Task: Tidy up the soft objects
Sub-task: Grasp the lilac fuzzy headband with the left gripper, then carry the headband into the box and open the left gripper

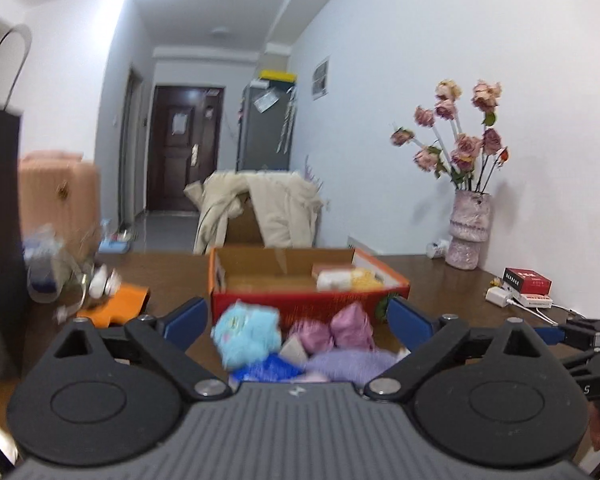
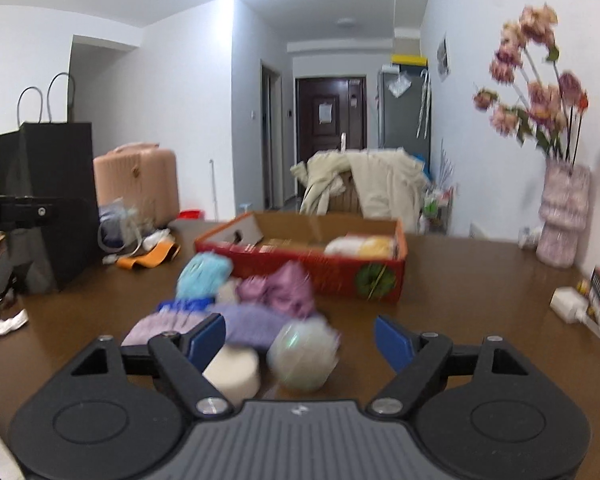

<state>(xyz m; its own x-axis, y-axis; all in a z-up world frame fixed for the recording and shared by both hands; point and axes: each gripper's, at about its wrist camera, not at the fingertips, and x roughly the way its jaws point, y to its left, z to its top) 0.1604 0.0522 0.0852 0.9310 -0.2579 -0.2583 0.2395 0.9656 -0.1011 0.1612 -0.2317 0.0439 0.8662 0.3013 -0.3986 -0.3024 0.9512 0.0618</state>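
Two grippers are hovering over a brown counter [image 2: 460, 280], each with its blue-padded jaws standing wide apart and gripping nothing. Between the left gripper [image 1: 296, 320] and the red cardboard box [image 1: 300, 304] a pile of soft objects is lying on the counter: a fluffy light-blue ball [image 1: 246, 332], pink yarn bundles [image 1: 336, 328] and a lavender knit piece [image 1: 352, 364]. Ahead of the right gripper [image 2: 300, 338], a pale green ball [image 2: 304, 356] and a cream roll [image 2: 234, 370] are sitting at the near edge of the same pile. Inside the box, white and yellow soft items [image 2: 360, 246] are resting against its right end. Beside the wall a vase of flowers [image 1: 470, 236] is standing.
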